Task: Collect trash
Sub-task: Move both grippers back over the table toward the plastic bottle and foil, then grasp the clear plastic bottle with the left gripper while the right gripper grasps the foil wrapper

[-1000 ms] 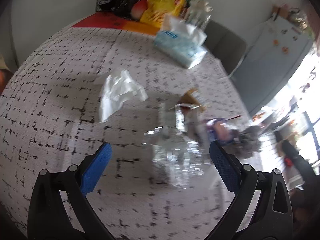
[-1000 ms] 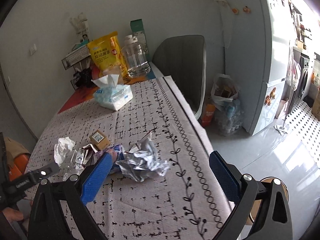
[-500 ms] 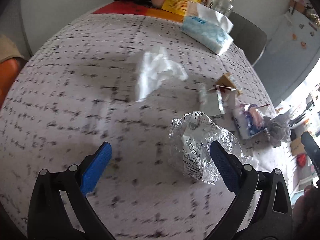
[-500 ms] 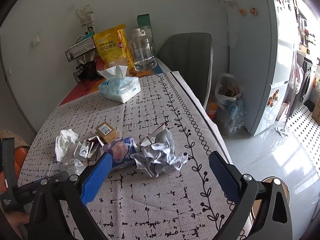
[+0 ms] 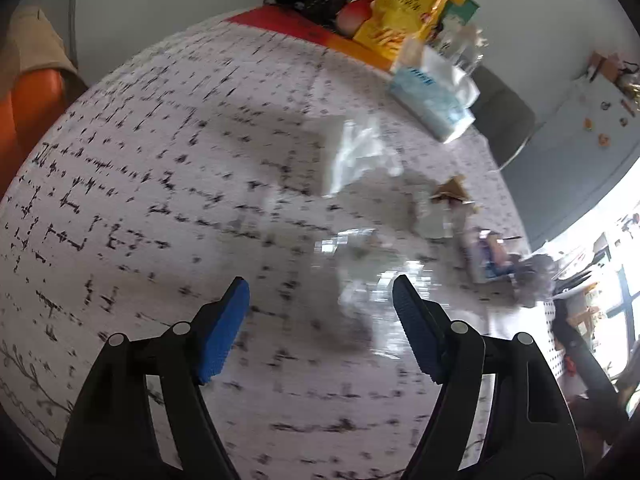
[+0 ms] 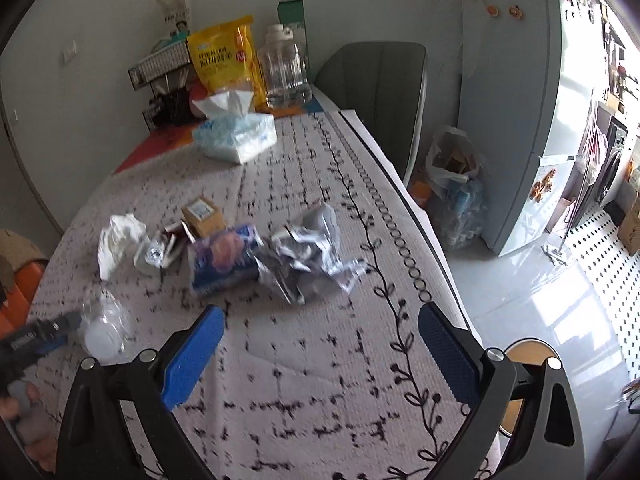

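Observation:
Trash lies on the patterned tablecloth [image 6: 304, 360]: a crumpled clear plastic wrapper [image 5: 360, 272] [image 6: 104, 328], a white tissue wad [image 5: 352, 152] [image 6: 116, 240], a small brown box [image 6: 204, 216], a blue-purple snack packet [image 6: 224, 256] and crumpled silver foil [image 6: 312, 252]. My left gripper [image 5: 320, 304] is open and empty, with the clear wrapper just ahead by its right finger. My right gripper [image 6: 320, 340] is open and empty, hovering in front of the foil and packet. The left gripper's tip [image 6: 40, 336] shows beside the clear wrapper in the right wrist view.
A blue tissue box [image 6: 236, 136], a yellow snack bag [image 6: 224, 60], a clear jar [image 6: 284, 72] and a wire rack [image 6: 160, 68] stand at the table's far end. A grey chair [image 6: 376, 92], a bag of bottles [image 6: 456, 192] and a fridge [image 6: 512, 100] are to the right.
My left gripper's jaws have narrowed somewhat and it has swung over the clear wrapper. My right gripper has moved closer to the foil and packet.

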Action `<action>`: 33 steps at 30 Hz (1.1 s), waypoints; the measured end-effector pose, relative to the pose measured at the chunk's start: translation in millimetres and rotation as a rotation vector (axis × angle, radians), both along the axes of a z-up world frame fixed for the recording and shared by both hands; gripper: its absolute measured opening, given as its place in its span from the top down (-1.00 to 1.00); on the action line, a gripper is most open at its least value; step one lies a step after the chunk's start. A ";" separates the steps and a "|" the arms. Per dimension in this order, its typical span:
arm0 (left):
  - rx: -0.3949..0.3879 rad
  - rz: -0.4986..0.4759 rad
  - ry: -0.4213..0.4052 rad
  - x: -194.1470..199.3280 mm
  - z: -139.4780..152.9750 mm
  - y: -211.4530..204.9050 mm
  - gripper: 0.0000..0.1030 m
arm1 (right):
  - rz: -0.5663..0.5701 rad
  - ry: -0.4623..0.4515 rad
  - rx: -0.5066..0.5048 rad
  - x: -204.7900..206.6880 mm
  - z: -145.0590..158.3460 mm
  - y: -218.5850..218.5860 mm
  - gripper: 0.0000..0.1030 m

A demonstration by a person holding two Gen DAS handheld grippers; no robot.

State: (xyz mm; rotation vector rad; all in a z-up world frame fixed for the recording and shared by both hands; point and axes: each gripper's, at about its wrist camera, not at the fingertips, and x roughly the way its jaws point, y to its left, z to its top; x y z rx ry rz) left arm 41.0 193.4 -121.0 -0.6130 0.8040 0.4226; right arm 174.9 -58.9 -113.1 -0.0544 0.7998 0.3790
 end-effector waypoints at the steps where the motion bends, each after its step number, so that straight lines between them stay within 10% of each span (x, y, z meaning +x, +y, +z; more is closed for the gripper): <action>1: 0.022 -0.013 -0.005 4.0 3.9 -8.7 -0.65 | -0.002 0.003 -0.002 0.7 -0.4 -2.1 -0.85; 11: 0.225 -0.090 0.118 48.2 3.4 -61.8 -0.89 | -0.041 0.016 0.029 3.5 2.3 -31.1 -0.85; 25: 0.223 0.096 0.162 -7.5 -10.4 -29.2 -0.88 | 0.094 0.014 -0.031 32.8 -10.1 12.3 -0.84; 30: 0.186 0.162 0.110 -28.4 -6.2 -19.3 -0.44 | 0.147 0.010 -0.100 51.6 -16.6 34.9 -0.79; 33: 0.143 0.168 0.096 -35.3 -9.1 -15.4 0.12 | 0.181 0.047 -0.108 61.0 -22.6 40.3 -0.21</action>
